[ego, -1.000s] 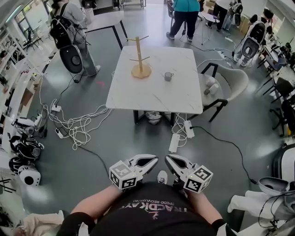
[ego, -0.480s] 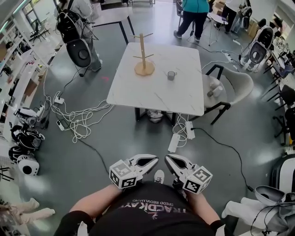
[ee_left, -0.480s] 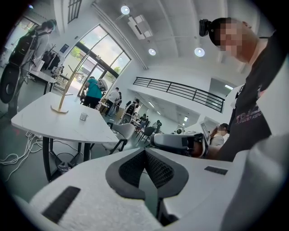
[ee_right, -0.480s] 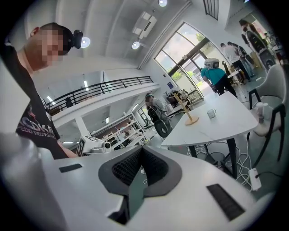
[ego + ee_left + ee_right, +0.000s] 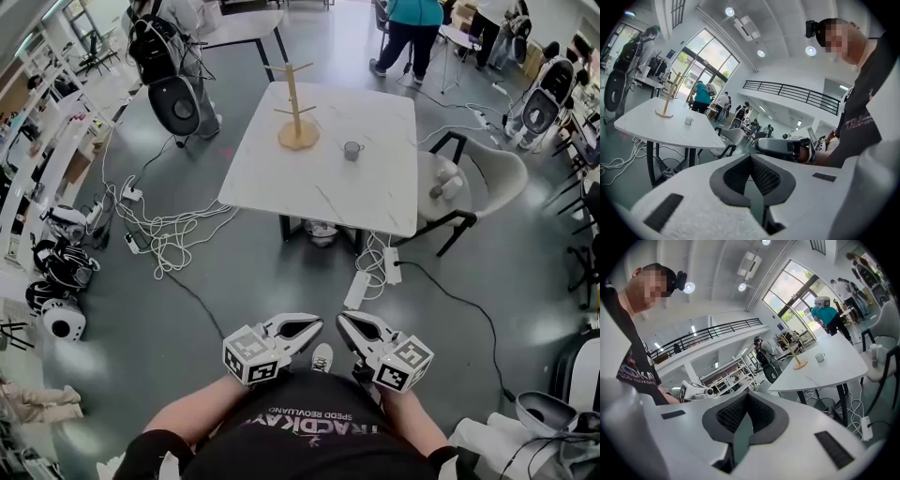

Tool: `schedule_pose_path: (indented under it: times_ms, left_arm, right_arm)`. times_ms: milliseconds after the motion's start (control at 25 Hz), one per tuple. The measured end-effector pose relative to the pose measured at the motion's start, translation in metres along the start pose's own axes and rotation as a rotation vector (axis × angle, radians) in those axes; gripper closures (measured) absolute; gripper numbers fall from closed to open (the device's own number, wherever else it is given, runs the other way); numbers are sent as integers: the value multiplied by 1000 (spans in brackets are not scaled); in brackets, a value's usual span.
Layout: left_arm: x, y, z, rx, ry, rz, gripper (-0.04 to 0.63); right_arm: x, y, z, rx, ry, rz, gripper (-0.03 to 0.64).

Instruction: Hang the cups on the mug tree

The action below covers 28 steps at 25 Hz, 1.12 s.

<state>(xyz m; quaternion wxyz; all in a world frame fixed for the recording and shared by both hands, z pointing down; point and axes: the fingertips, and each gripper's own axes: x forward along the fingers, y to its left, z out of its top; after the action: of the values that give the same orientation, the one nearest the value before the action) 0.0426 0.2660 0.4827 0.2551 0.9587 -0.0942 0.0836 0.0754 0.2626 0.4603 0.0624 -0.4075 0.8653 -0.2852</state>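
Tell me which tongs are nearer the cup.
Right, narrowly. Both are far short of the table. In the head view the right tongs lie almost straight below the cup; the left tongs lie further to the left.

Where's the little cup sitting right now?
In the head view, the cup stands on the white table, just to the right of the wooden mug tree. It is not hung on it.

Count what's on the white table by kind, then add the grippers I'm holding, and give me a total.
Mug tree: 1
Cup: 1
Grippers: 2, the left gripper and the right gripper
Total: 4
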Motion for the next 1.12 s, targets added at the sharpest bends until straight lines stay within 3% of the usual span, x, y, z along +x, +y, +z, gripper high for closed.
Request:
schedule_pose_path:
  times_ms: [480, 1120]
  left_arm:
    - [4, 24, 19, -10, -32, 39, 598]
    - [-30, 132, 64, -14, -15, -30, 598]
  right_arm:
    - [19, -20, 16, 18, 6, 5, 607]
    - [132, -47, 47, 13, -23, -72, 607]
